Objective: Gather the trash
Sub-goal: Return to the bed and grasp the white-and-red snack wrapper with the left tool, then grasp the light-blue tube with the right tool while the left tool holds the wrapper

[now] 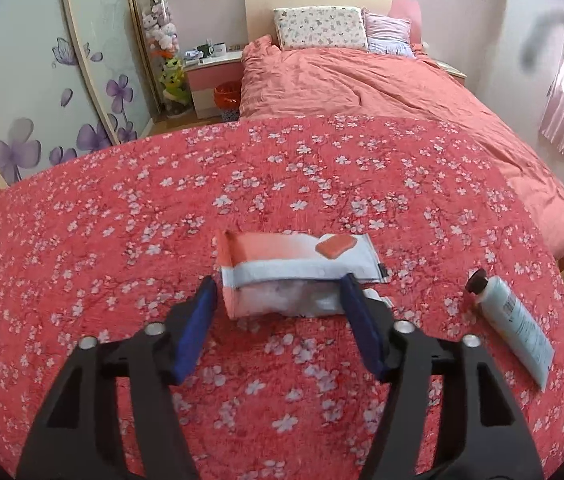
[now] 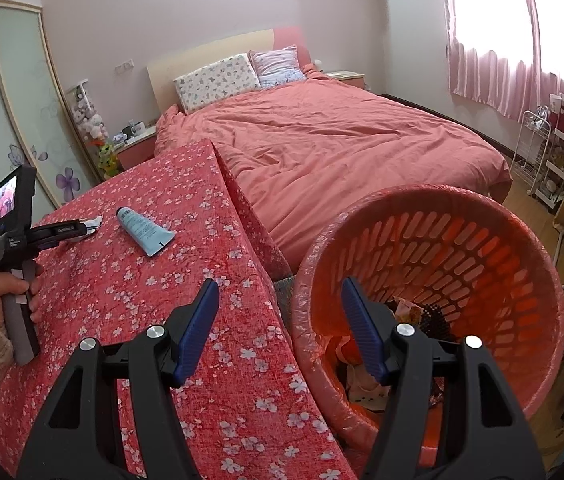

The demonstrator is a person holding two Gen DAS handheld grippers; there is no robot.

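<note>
pink bedroom, floral red cloth low in both frames. left gripper [image 1: 277, 300] stands half open around a crumpled tissue pack [image 1: 298, 268] at centre frame — pads not yet pressing, likely lining up a grab. right gripper [image 2: 279, 304], open and empty, hovers by the orange basket [image 2: 482, 216] at lower right — probably the trash bin.

A home bedroom: a bed [image 2: 346, 148] with pillows [image 2: 217, 80] and headboard, a nightstand [image 1: 211, 76], pink curtains [image 2: 494, 72] and a flower-printed wardrobe [image 1: 41, 80] (sliding doors).
</note>
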